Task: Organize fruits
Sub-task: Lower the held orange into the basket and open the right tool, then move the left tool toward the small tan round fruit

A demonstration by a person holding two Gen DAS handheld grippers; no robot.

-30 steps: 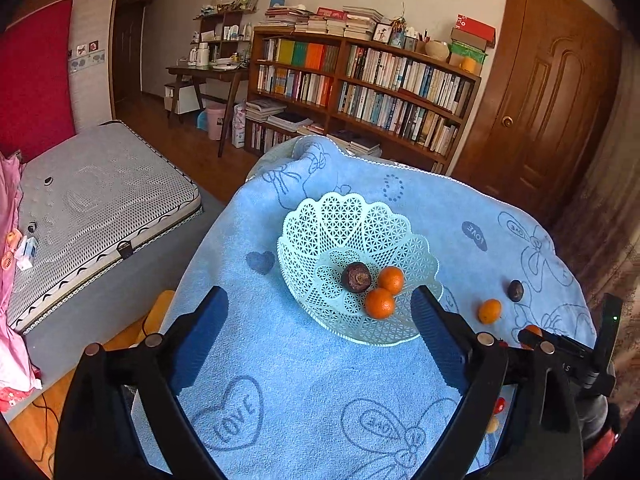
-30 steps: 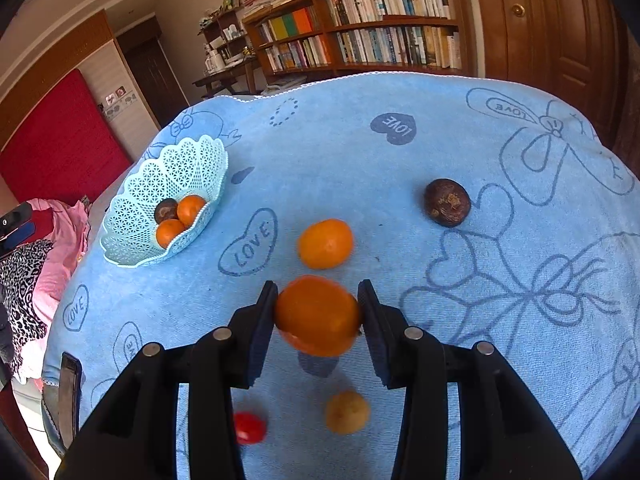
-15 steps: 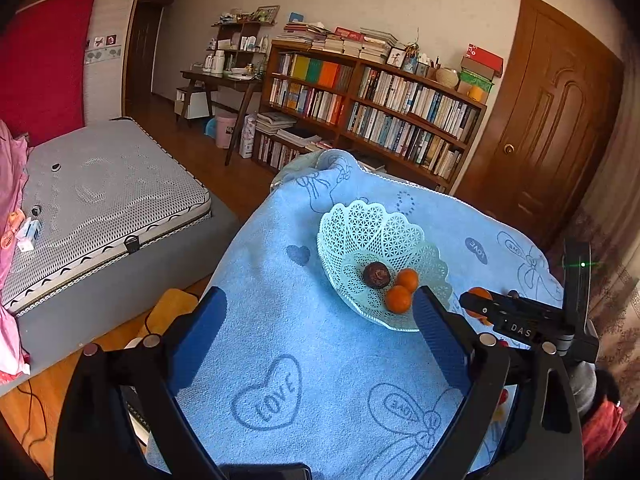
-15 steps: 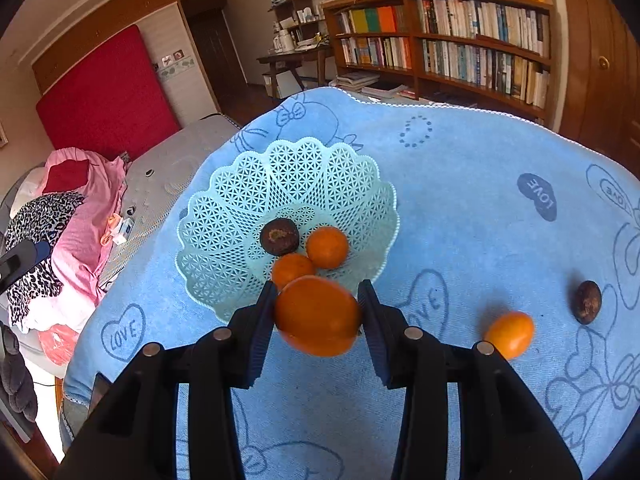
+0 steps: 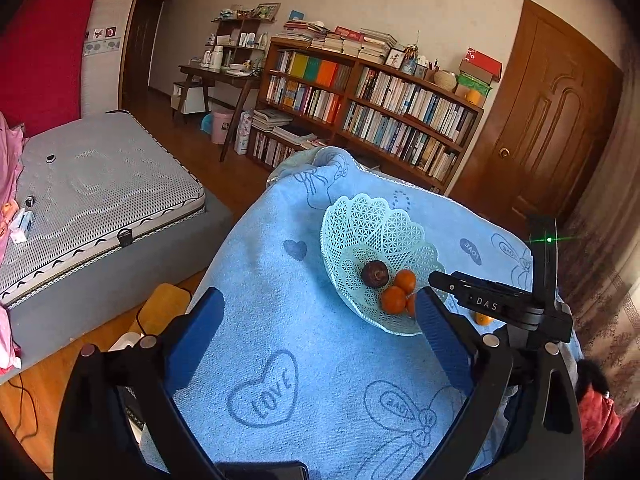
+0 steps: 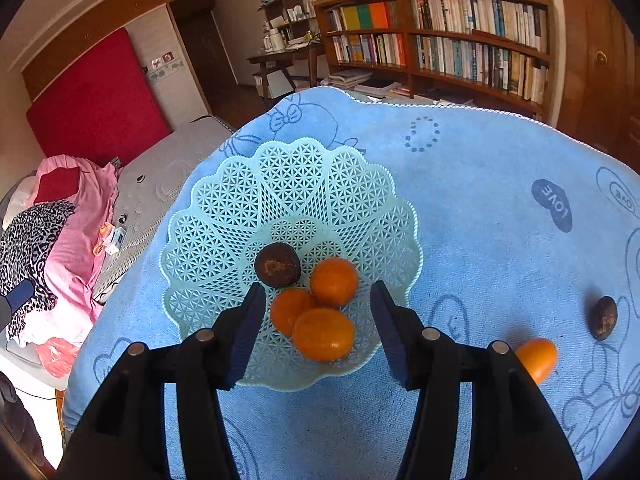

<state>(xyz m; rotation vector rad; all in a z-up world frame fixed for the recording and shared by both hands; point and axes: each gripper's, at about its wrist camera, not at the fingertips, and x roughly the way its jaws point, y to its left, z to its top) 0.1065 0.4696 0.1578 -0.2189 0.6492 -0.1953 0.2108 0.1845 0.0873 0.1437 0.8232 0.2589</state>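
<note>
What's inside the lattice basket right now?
The basket holds three oranges and one dark brown fruit. The oranges lie bunched together; anything beneath them is hidden.

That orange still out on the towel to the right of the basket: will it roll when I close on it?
Probably a little. The orange looks round and smooth, so an off-centre pinch may nudge it away. The soft blue towel should damp rolling. It seems firm enough for the open right claw to hold.
</note>
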